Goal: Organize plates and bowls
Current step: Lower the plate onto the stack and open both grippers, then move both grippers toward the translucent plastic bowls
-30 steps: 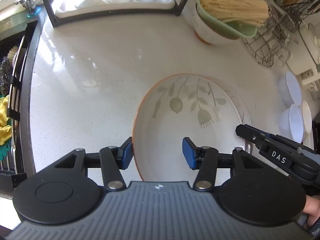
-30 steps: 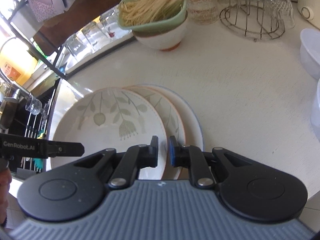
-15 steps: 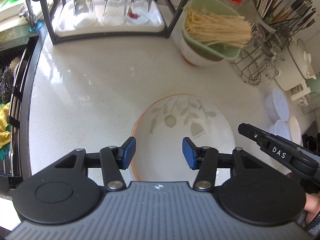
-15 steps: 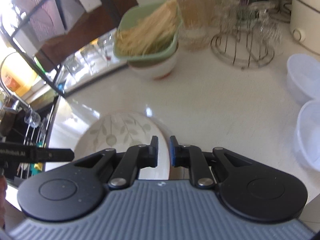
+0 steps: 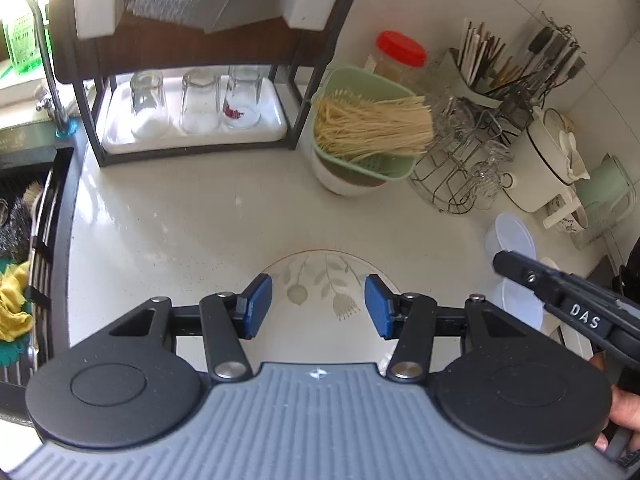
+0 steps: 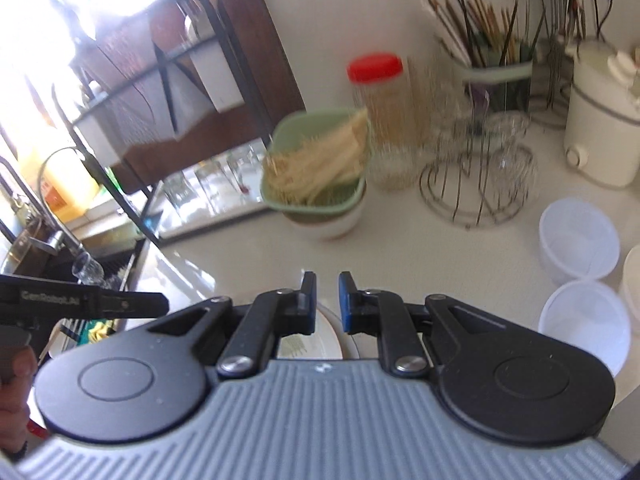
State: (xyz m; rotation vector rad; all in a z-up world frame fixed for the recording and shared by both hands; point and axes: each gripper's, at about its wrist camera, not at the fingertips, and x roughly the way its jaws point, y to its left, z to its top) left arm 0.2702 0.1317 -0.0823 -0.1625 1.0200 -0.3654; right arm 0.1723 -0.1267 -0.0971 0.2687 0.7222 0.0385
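Observation:
A leaf-patterned plate (image 5: 320,280) with an orange rim lies on the white counter, mostly hidden under my left gripper (image 5: 318,306), which is open and empty above it. In the right wrist view only a sliver of the plate (image 6: 320,340) shows below my right gripper (image 6: 327,300), whose jaws stand a narrow gap apart with nothing between them. White plastic bowls (image 6: 578,236) sit at the right, and also show in the left wrist view (image 5: 510,236). A white bowl (image 5: 340,184) carries a green colander of noodles (image 5: 368,128).
A black rack with a tray of upturned glasses (image 5: 192,112) stands at the back left. A wire glass stand (image 5: 468,168), red-lidded jar (image 5: 396,56), utensil holder (image 5: 480,76) and white cooker (image 5: 540,160) line the back right. The sink (image 5: 24,240) is at the left.
Both grippers have lifted and pulled back from the plates, so more of the back of the counter shows. The right view is blurred by motion. Jaw openings look unchanged.

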